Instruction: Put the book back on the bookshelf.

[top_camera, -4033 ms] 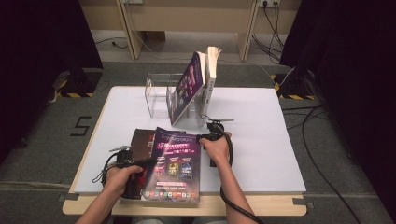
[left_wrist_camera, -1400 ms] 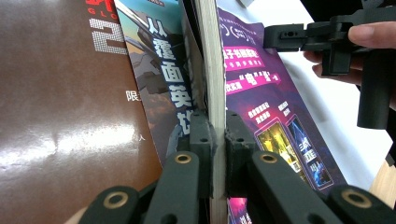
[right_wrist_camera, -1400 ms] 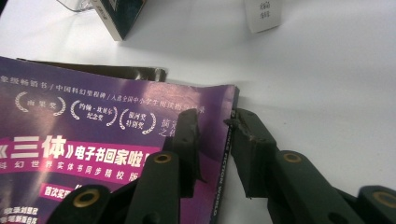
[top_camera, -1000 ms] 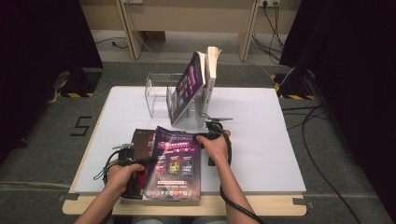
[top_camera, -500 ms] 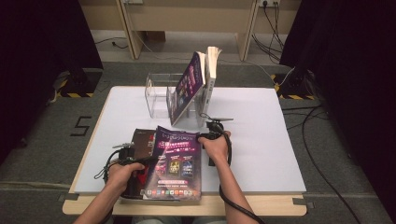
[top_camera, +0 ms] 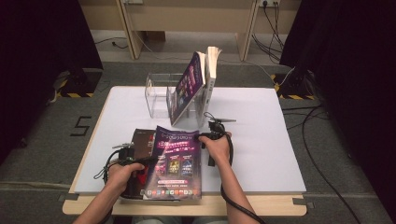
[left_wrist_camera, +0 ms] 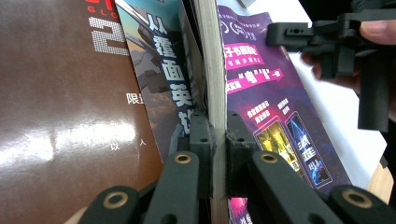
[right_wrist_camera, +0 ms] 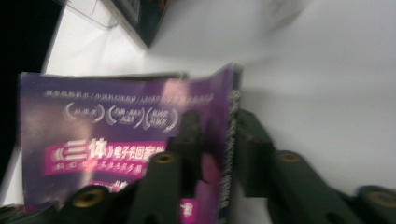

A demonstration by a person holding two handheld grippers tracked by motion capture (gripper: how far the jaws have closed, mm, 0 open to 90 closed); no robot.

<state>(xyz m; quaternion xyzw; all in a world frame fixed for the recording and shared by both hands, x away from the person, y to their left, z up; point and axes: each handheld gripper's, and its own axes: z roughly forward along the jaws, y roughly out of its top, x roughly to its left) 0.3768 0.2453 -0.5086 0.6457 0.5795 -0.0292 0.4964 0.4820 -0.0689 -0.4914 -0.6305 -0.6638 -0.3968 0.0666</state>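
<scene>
A purple book (top_camera: 177, 158) lies near the table's front edge, its left side raised off a brown book (top_camera: 140, 140). My left gripper (top_camera: 145, 161) comes in from the left. In the left gripper view it (left_wrist_camera: 215, 133) is shut on the purple book's page block (left_wrist_camera: 212, 70). My right gripper (top_camera: 201, 136) is at the book's far right corner. In the right gripper view its jaws (right_wrist_camera: 219, 135) straddle the spine edge of the purple book (right_wrist_camera: 116, 140). They have just been opening and are a little apart from the book.
A clear acrylic stand (top_camera: 156, 93) stands at the back centre of the white table (top_camera: 280, 140). A purple magazine (top_camera: 189, 88) and a thick book (top_camera: 212, 70) lean upright against it. A grey-blue cover (left_wrist_camera: 159, 70) lies between the brown book (left_wrist_camera: 56, 93) and the held one.
</scene>
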